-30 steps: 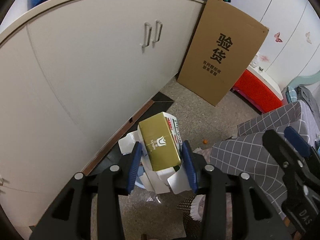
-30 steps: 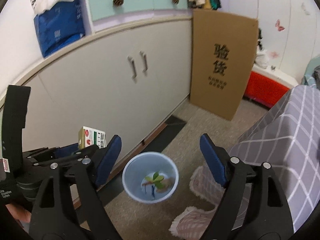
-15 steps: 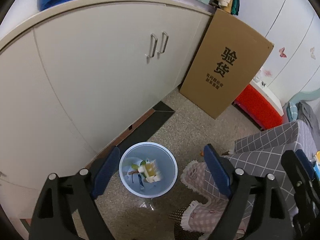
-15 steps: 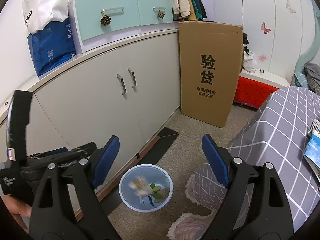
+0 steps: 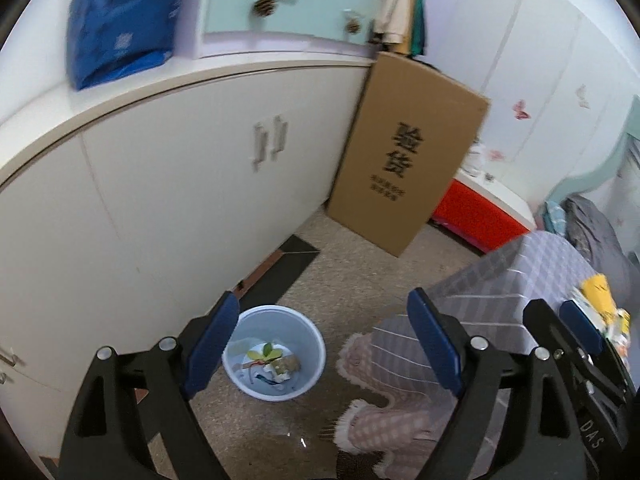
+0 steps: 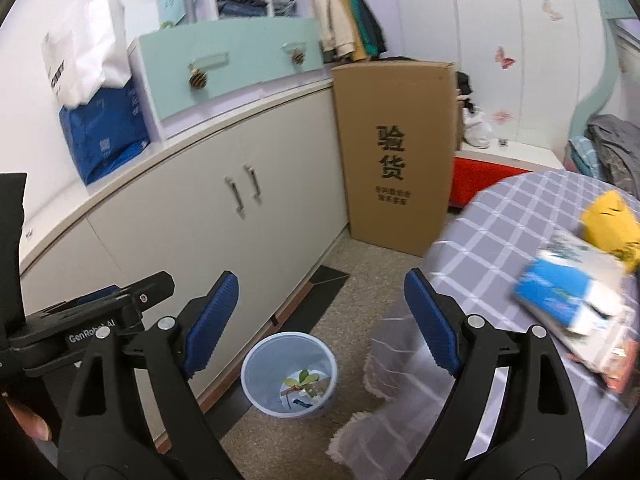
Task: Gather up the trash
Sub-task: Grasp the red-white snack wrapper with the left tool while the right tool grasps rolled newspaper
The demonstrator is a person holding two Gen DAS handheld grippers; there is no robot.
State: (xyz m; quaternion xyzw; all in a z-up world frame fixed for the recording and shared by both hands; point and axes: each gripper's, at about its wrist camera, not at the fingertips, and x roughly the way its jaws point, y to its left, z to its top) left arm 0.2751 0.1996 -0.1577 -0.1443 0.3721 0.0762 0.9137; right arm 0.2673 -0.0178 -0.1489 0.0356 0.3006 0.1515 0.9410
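A light blue trash bin stands on the floor by the cabinet. In it lie the gold-and-white carton, green leaves and scraps. My left gripper hangs open above the bin with nothing between its blue pads. My right gripper is open and empty too, above the same bin. On the grey checked table at the right lie a blue-and-white packet and a yellow wrapper, both blurred.
A long white cabinet runs along the left. A tall cardboard box leans at its far end, with a red box beyond. A pink fringed mat lies on the floor beside the bin.
My left gripper opened and the gold carton dropped into the bin. Both grippers rose and pulled back, so the bin looks smaller and the table top came into the right wrist view.
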